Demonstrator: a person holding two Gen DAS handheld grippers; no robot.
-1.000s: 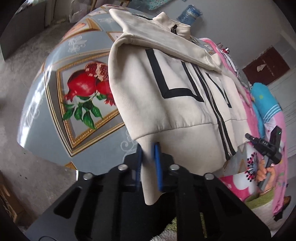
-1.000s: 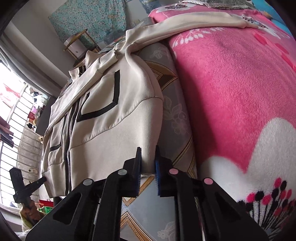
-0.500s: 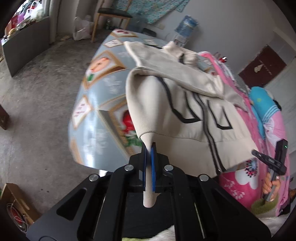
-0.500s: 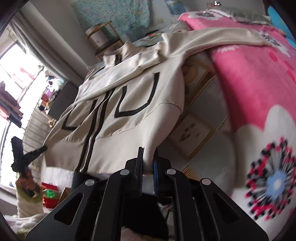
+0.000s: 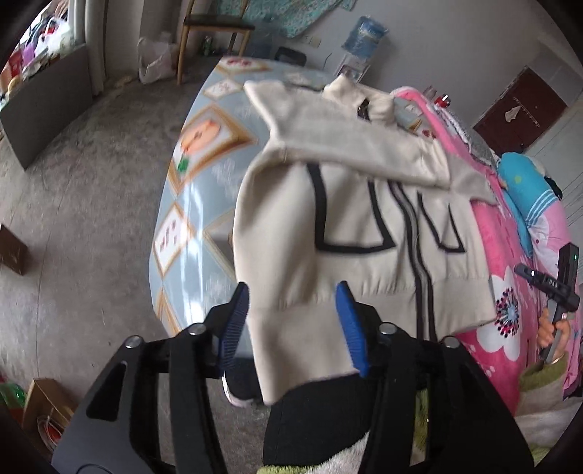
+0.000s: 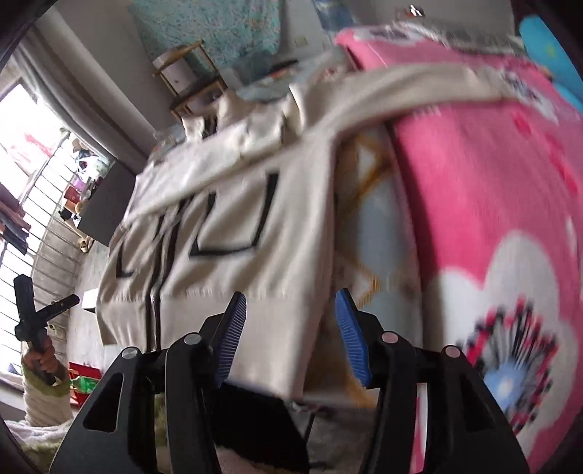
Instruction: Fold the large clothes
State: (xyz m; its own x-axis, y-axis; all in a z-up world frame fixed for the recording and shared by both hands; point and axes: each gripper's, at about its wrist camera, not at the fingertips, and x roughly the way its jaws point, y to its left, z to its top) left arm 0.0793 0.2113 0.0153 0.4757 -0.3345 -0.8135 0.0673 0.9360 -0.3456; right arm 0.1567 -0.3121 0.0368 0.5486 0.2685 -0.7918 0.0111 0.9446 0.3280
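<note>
- left wrist view: left gripper [image 5: 293, 324] jaws opening, hem corner of cream jacket [image 5: 328, 218] loose between the blue pads [image 5: 233, 324], neither pressing; probably let go to drop the hem. ran lengthwise straight ahead of the fingers, collar at far end, over patterned table [image 5: 189, 204].
- right wrist view: right gripper [image 6: 289, 333] opening too, other hem corner between unpinched; pink blanket [image 6: 492, 175] beside it, right.

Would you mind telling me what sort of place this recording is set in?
Most likely a lived-in bedroom at home: a pink flowered blanket on what seems a bed, a wooden chair by the wall, and a barred window.
</note>
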